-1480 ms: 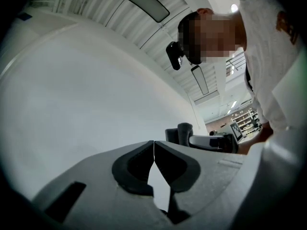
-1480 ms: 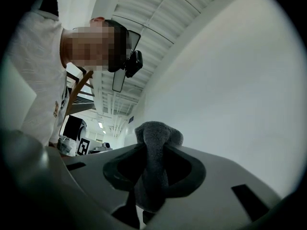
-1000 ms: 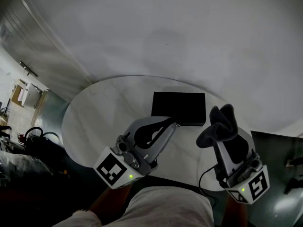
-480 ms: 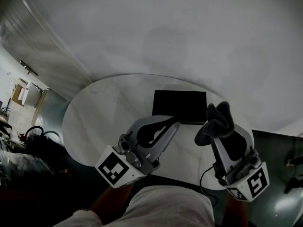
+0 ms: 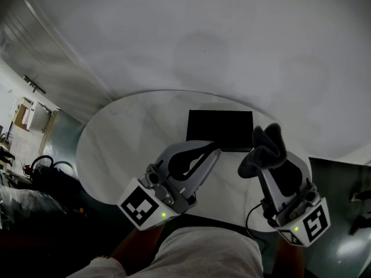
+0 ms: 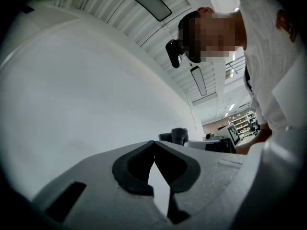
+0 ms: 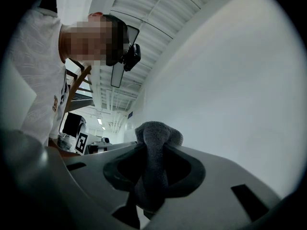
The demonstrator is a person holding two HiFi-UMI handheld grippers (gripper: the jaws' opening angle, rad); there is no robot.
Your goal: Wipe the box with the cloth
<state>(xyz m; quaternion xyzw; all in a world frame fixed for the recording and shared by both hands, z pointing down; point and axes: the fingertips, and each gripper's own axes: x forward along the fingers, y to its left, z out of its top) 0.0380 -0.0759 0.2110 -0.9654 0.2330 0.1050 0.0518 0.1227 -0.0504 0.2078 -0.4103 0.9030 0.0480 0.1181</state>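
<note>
While the box (image 5: 220, 129) lies on the round white table (image 5: 124, 138), left fingers (image 6: 130, 170) touch; right fingers (image 7: 186, 170) pinch cloth (image 7: 154, 162).

I saw the dark grey bunched cloth (image 5: 264, 152) hide the near right corner of the flat black rectangular box (image 5: 219, 129).

We look steeply down on the counter (image 5: 116, 138); left tool (image 5: 215, 150) and right tool (image 5: 259, 165) cameras tilt upward, sharing the wall (image 5: 203, 33).

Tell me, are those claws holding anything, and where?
The right gripper pinches a dark grey fuzzy cloth partway along its bunched length; the left gripper is shut, empty.
</note>
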